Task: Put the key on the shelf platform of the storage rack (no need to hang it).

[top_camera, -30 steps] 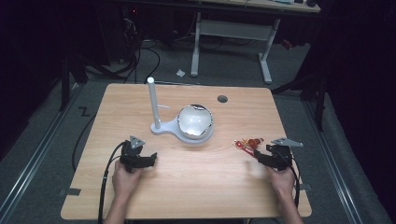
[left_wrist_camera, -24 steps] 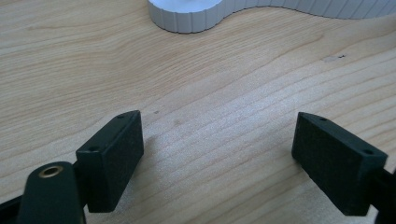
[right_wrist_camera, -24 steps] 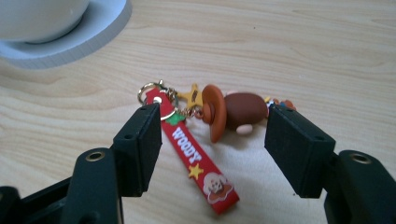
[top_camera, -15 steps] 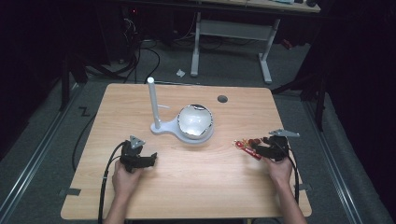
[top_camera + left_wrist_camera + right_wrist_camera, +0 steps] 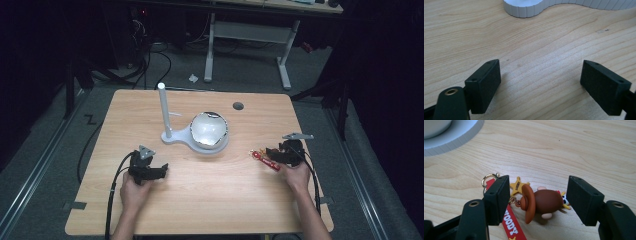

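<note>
Keychain point(image 5: 541, 202) between wide-open right tongs point(image 5: 539, 200).

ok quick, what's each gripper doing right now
left gripper: open, nothing between its jaws, over bare table.
right gripper: open, jaws either side of the keychain, not closed on it.

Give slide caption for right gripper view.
Open right tongs straddle a Woody keychain lying on the wooden table.

on the table point(image 5: 210, 205): stand point(image 5: 195, 135) at centre, its post point(image 5: 163, 107) left of its bowl point(image 5: 209, 128); keychain point(image 5: 265, 160) near and right of it, between the right gripper point(image 5: 274, 152) jaws; left gripper point(image 5: 157, 170) near left.
</note>
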Demonstrator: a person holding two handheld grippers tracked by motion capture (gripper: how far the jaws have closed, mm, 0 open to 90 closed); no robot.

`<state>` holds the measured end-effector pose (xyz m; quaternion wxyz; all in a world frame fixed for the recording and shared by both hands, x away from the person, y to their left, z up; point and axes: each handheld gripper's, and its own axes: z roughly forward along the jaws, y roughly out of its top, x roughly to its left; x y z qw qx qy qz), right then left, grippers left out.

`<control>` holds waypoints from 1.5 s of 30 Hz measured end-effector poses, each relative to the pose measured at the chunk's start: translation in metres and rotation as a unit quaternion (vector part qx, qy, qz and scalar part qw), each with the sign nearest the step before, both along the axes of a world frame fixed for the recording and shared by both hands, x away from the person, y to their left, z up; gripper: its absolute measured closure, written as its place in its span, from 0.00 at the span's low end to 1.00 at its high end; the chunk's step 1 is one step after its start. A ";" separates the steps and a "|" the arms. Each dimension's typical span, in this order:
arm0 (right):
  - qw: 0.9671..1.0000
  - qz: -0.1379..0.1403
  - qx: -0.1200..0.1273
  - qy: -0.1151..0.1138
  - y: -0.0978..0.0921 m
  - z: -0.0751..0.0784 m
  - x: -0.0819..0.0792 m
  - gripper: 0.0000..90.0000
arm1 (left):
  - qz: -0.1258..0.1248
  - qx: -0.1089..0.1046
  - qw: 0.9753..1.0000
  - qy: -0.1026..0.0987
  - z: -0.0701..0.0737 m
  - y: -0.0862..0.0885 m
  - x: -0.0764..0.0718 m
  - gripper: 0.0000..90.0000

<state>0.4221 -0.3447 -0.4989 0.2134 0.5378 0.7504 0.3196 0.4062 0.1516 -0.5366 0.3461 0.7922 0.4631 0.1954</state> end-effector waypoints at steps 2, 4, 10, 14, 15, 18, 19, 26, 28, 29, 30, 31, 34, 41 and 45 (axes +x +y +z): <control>1.000 0.002 0.001 0.004 0.000 -0.001 0.001 0.39 | 0.000 0.000 1.000 0.000 0.000 0.000 0.000 0.19; 1.000 0.008 0.005 0.009 -0.001 -0.003 0.005 0.38 | 0.000 0.000 1.000 0.000 0.000 0.000 0.000 0.19; 1.000 0.018 0.000 0.020 -0.001 -0.007 0.009 0.36 | 0.000 0.000 1.000 0.000 0.000 0.000 0.000 0.19; 0.999 0.023 -0.005 0.023 -0.001 -0.011 0.009 0.35 | 0.000 0.000 1.000 0.000 0.000 0.000 0.000 0.19; 0.999 0.026 -0.012 0.025 0.001 -0.011 0.009 0.35 | 0.000 0.000 1.000 0.000 0.000 0.000 0.000 0.19; 0.999 0.031 -0.024 0.022 0.002 -0.011 0.009 0.36 | 0.000 0.000 1.000 0.000 0.000 0.000 0.000 0.19; 0.999 0.031 -0.024 0.022 0.002 -0.011 0.009 0.36 | 0.000 0.000 1.000 0.000 0.000 0.000 0.000 0.19; 0.998 0.036 -0.048 0.012 0.007 -0.015 0.011 0.38 | 0.000 0.000 1.000 0.000 0.000 0.000 0.000 0.19; 0.998 0.034 -0.043 0.013 0.006 -0.016 0.012 0.44 | 0.000 0.000 1.000 0.000 0.000 0.000 0.000 0.19; 0.998 0.033 -0.045 0.009 0.006 -0.017 0.012 0.44 | 0.000 0.000 1.000 0.000 0.000 0.000 0.000 0.19; 0.998 0.032 -0.045 0.008 0.006 -0.017 0.013 0.45 | 0.000 0.000 1.000 0.000 0.000 0.000 0.000 0.19; 0.998 0.031 -0.046 0.009 0.006 -0.017 0.013 0.45 | 0.000 0.000 1.000 0.000 0.000 0.000 0.000 0.19; 0.998 0.033 -0.048 0.008 0.006 -0.017 0.013 0.46 | 0.000 0.000 1.000 0.000 0.000 0.000 0.000 0.19; 0.999 0.030 -0.045 -0.001 0.006 -0.016 0.012 0.47 | 0.000 0.000 1.000 0.000 0.000 0.000 0.000 0.19; 0.999 0.022 -0.030 -0.009 0.002 -0.011 0.011 0.47 | 0.000 0.000 1.000 0.000 0.000 0.000 0.000 0.19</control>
